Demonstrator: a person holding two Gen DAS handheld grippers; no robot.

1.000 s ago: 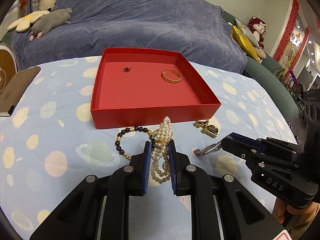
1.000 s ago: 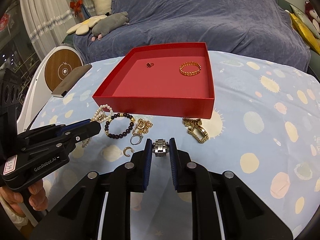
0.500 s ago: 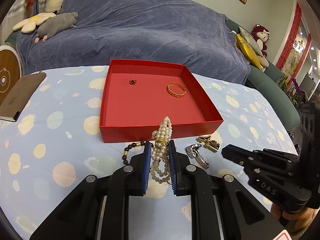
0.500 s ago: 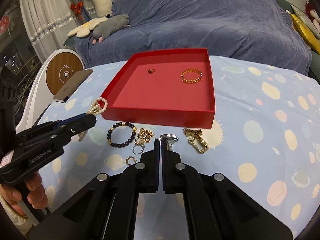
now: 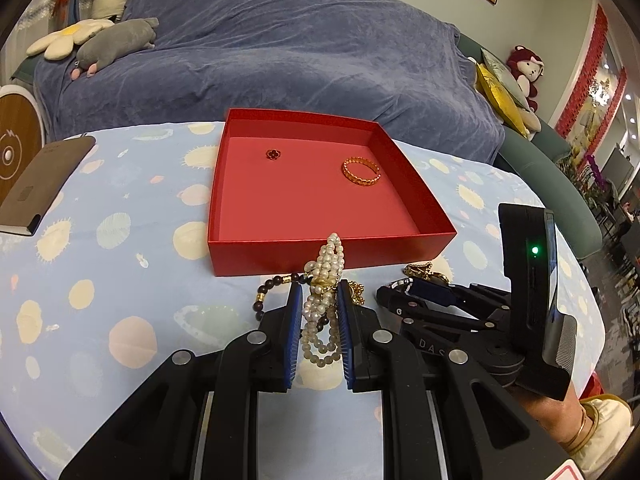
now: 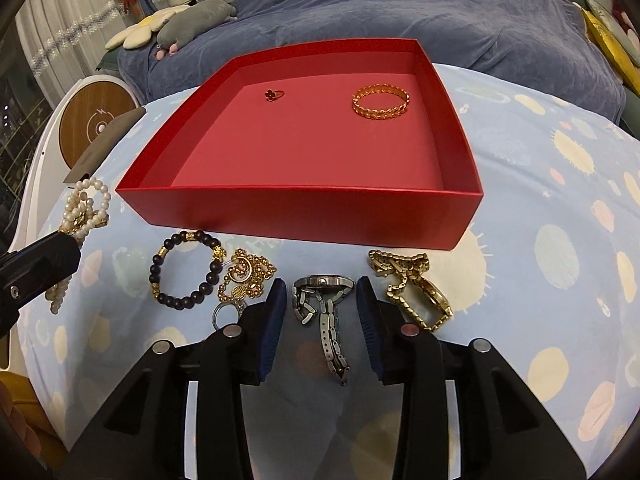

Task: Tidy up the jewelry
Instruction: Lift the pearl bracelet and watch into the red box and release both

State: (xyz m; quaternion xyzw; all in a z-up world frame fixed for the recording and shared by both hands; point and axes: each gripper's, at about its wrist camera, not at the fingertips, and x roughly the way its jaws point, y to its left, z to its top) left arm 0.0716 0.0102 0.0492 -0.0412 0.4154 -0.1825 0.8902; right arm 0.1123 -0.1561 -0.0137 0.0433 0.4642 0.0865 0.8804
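Sorting only begun: in the red box (image 6: pixel 304 216), just a flower ring (image 6: pixel 274 95) and a gold bangle (image 6: pixel 381 102). Left gripper (image 5: pixel 319 312) pinching a pearl bracelet (image 5: pixel 323 300) before the box's near wall. Right gripper (image 6: pixel 322 300) spread, jaws just opened, straddling the silver watch (image 6: pixel 322 306) lying untouched on the counter (image 6: pixel 540 184). Waiting outside: dark bead bracelet (image 6: pixel 186 270), gold chain (image 6: pixel 244 276), gold watch (image 6: pixel 412 286).

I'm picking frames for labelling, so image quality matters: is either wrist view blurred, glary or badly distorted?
Left wrist view: sharp, dim warm light, the red box bowed by the fisheye, dark vignette in the corners. Right wrist view: also sharp, with small highlights on the silver watch and a curved table edge; no strong glare.
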